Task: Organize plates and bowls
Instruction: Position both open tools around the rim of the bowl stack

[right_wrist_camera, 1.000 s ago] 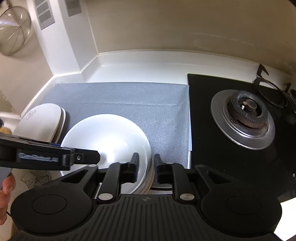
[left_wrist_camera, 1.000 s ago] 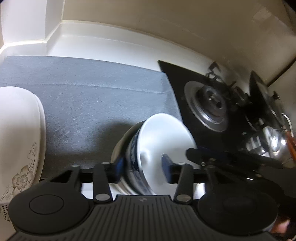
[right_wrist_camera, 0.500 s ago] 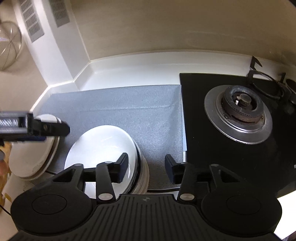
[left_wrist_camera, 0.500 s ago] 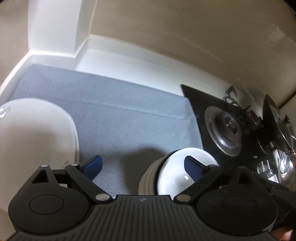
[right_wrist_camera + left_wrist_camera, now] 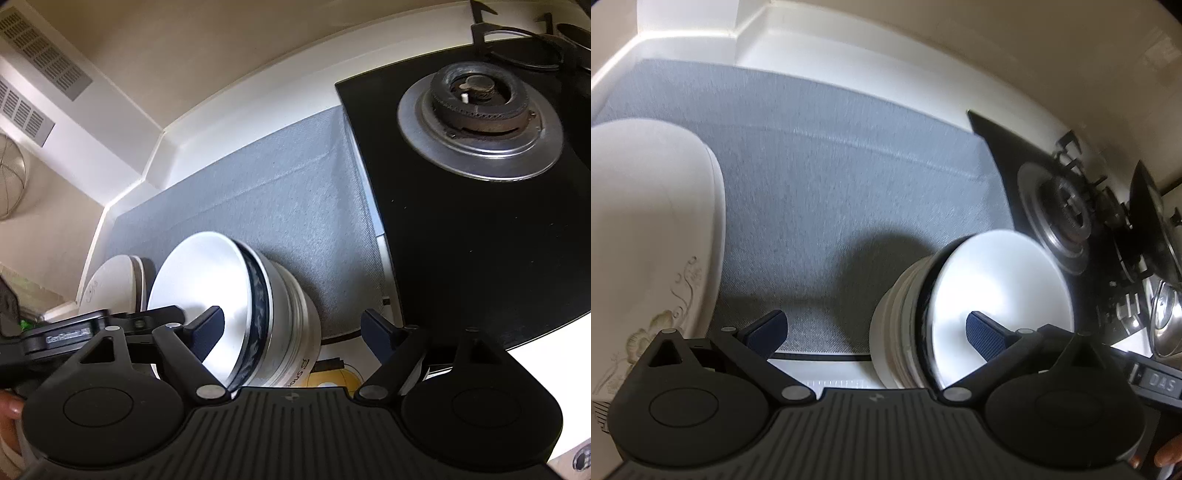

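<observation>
Right wrist: blue-banded white bowl stack [image 5: 258,306]

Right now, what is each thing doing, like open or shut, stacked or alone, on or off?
Left hand-held gripper: open, holding nothing; jaws have just been opening.
Right hand-held gripper: open, holding nothing; jaws have just been opening.
Bowls: stacked, white bowl on top, resting on the grey mat.
Plates: stacked at the mat's left end.
Stove burner: no flame, nothing on it.

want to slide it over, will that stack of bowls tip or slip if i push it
The stack of bowls looks tall for its footprint, so a high push may tip it. The glossy nested bowls probably shift and chip easily. The grey mat likely drags at the base.
</observation>
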Demonstrator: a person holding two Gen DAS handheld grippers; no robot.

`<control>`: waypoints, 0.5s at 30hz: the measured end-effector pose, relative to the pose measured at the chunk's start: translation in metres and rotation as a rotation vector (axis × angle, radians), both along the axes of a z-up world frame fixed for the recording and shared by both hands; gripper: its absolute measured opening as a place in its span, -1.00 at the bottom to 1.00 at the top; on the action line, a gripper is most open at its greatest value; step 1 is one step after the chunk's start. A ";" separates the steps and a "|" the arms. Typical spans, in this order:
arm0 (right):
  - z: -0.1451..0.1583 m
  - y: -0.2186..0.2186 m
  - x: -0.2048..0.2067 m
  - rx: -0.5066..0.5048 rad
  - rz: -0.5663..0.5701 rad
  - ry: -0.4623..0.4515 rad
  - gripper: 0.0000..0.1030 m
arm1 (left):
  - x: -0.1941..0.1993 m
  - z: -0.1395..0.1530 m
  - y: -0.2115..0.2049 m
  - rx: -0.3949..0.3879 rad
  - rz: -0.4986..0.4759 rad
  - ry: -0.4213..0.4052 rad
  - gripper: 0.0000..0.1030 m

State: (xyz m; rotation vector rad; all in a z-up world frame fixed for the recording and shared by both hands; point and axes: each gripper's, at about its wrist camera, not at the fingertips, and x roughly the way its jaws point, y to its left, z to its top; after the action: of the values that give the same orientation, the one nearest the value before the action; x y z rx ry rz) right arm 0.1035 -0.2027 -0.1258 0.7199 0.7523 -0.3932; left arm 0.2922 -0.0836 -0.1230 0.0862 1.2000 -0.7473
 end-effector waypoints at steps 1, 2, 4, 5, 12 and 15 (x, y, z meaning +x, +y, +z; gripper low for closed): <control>-0.002 0.001 0.001 0.002 0.005 0.001 0.63 | 0.000 -0.003 -0.001 0.006 0.001 0.006 1.00; -0.003 0.001 0.001 0.004 0.009 0.001 0.63 | 0.000 -0.006 -0.001 0.014 0.004 0.011 1.00; -0.005 0.002 0.003 0.007 0.015 0.007 0.64 | 0.000 -0.010 -0.002 0.026 0.009 0.015 1.00; -0.006 0.002 0.004 0.007 0.020 0.010 0.64 | 0.000 -0.012 -0.003 0.032 0.009 0.015 1.00; -0.012 -0.002 0.008 0.007 0.041 0.026 0.65 | 0.000 -0.019 -0.006 0.069 0.013 0.009 1.00; -0.015 -0.001 0.011 0.011 0.049 0.033 0.65 | 0.001 -0.022 -0.006 0.069 0.013 0.019 1.00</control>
State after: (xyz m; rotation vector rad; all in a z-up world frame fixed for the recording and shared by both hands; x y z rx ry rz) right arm 0.1144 -0.2042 -0.1403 0.7056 0.8024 -0.3568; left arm 0.2930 -0.0894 -0.1455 0.1280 1.2437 -0.6971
